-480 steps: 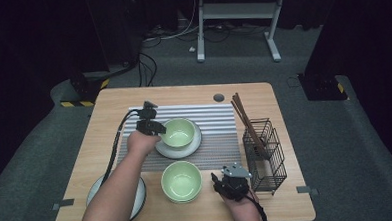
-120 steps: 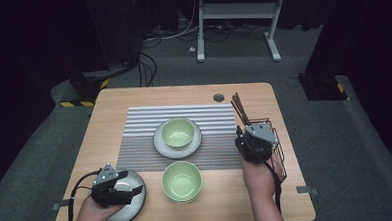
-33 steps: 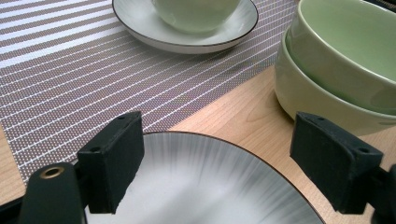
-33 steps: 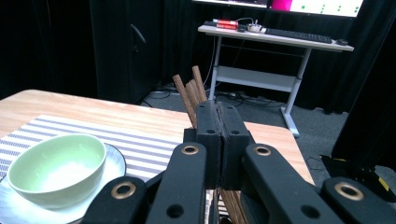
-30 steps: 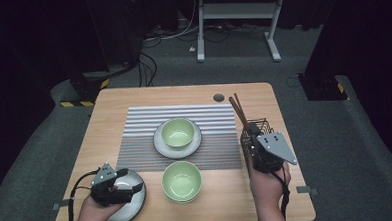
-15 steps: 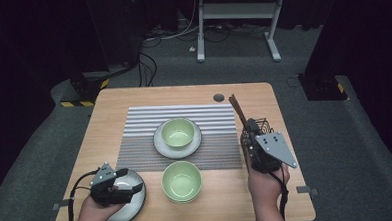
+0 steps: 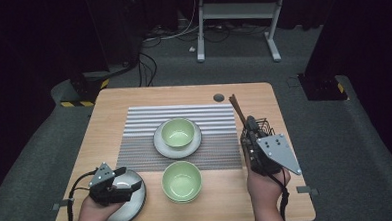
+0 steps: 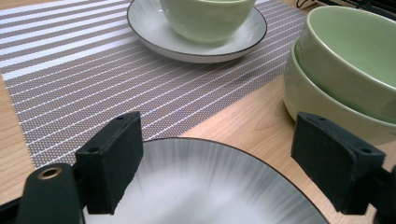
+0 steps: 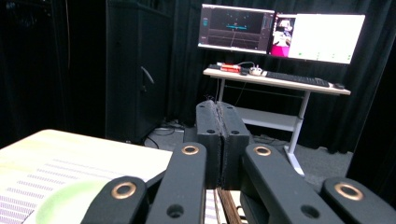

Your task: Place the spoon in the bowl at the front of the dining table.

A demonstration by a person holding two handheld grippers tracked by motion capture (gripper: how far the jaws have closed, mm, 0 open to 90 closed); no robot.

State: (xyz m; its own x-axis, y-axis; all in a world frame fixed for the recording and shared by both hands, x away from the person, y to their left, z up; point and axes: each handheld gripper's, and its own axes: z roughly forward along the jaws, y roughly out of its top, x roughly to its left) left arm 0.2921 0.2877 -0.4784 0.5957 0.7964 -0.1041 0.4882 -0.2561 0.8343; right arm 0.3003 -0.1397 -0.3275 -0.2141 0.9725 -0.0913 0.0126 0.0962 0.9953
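2 claws work: right claw (image 7: 248, 124) clamped together on brown wooden chopsticks (image 7: 236, 108) above black wire basket (image 7: 263, 126); left claw (image 8: 229, 170) spread over grey plate (image 8: 205, 191), ungrasped.

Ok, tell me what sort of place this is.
Most likely a lab or recording studio set up for tabletop tests, not a home kitchen: black curtains surround it, a desk with lit monitors stands behind, and cables run across the grey floor beyond the wooden table.
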